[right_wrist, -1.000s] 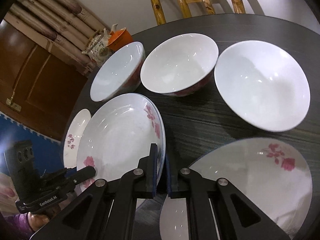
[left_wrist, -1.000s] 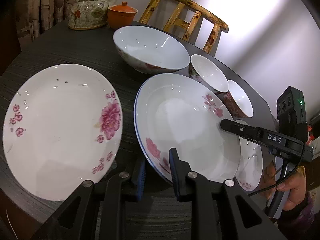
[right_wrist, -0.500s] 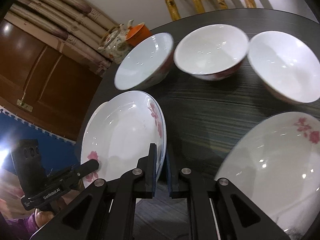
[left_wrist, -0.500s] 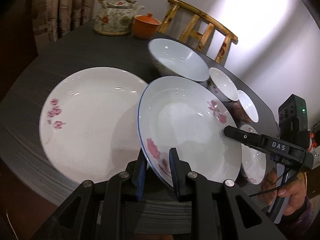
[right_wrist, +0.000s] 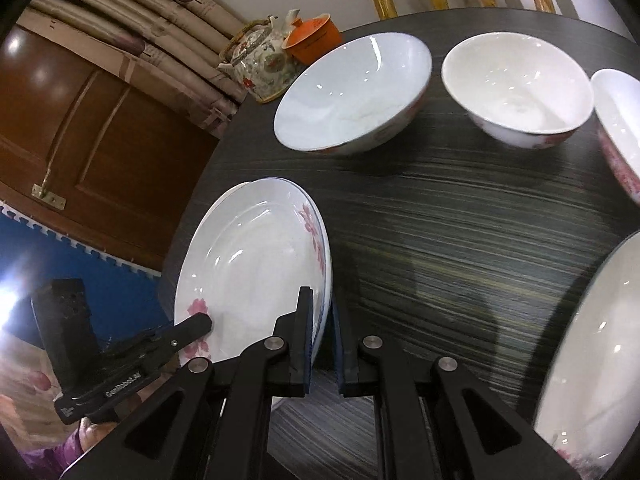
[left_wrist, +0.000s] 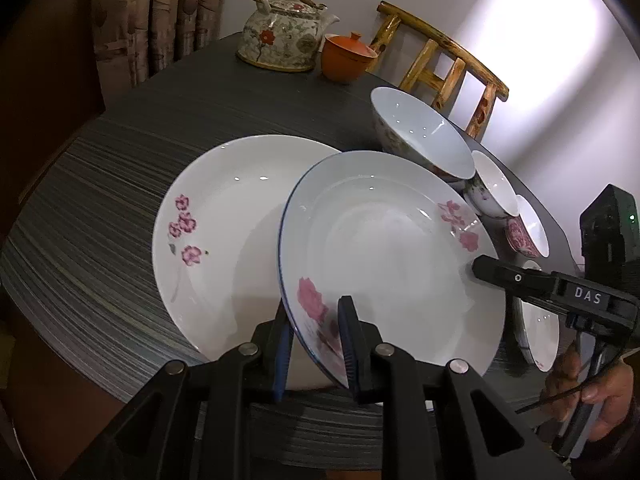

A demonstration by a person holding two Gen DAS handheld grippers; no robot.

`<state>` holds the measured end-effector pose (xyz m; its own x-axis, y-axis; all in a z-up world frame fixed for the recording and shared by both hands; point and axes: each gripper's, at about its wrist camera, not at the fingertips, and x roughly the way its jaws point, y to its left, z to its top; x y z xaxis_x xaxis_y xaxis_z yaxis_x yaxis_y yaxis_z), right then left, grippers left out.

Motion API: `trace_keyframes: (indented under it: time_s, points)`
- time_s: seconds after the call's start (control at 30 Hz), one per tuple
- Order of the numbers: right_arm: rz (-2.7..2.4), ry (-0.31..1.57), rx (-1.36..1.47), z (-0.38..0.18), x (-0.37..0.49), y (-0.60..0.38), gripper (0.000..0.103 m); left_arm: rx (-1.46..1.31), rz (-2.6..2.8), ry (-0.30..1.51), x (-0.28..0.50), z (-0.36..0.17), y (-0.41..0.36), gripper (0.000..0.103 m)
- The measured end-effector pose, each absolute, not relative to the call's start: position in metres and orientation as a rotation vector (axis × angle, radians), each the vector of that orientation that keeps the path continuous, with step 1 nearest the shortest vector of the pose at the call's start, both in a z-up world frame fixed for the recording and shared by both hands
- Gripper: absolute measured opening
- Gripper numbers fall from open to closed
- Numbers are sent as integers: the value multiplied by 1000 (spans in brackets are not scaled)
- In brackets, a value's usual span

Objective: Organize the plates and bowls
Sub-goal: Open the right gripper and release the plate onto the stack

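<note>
Both grippers hold one white blue-rimmed plate with pink flowers [left_wrist: 384, 248] above the dark table. My left gripper [left_wrist: 314, 336] is shut on its near rim. My right gripper [right_wrist: 322, 344] is shut on the opposite rim; its finger [left_wrist: 504, 276] shows in the left wrist view. The held plate [right_wrist: 248, 264] hangs tilted, partly over a second flowered plate [left_wrist: 216, 236] lying on the table. A large bowl [left_wrist: 420, 132] and two small bowls [left_wrist: 494, 184] stand beyond it. In the right wrist view the large bowl [right_wrist: 352, 92] and a small bowl [right_wrist: 516, 88] stand further off.
A flowered teapot [left_wrist: 284, 36] and an orange lidded cup [left_wrist: 348, 56] stand at the table's far edge. A wooden chair [left_wrist: 444, 68] is behind the table. Another plate [right_wrist: 592, 356] lies at the right. A wooden door [right_wrist: 80, 132] is at the left.
The held plate has moved left with both grippers and now overlaps the second flowered plate on the table. The bowls have fallen further away to the right.
</note>
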<state>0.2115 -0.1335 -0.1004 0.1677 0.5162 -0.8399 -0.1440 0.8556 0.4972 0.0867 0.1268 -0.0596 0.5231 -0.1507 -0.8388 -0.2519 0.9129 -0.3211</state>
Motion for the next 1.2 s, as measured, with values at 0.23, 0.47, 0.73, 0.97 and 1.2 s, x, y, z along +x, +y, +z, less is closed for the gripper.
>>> trace_keyframes:
  time_s: [0.23, 0.47, 0.73, 0.97, 1.2]
  points:
    - [460, 1329, 333, -98, 212, -121, 11, -410, 82, 1026, 88, -63, 134, 22]
    - [444, 1335, 348, -97, 216, -113, 11, -330, 139, 1038, 91, -64, 137, 29]
    - [439, 1332, 347, -92, 219, -100, 14, -275, 219, 957, 88, -40, 151, 36]
    - [421, 1357, 338, -99, 215, -88, 13, -342, 251, 911, 85, -30, 174, 39]
    - [408, 1369, 297, -108, 212, -73, 13, -353, 224, 944, 88, -37, 171, 40]
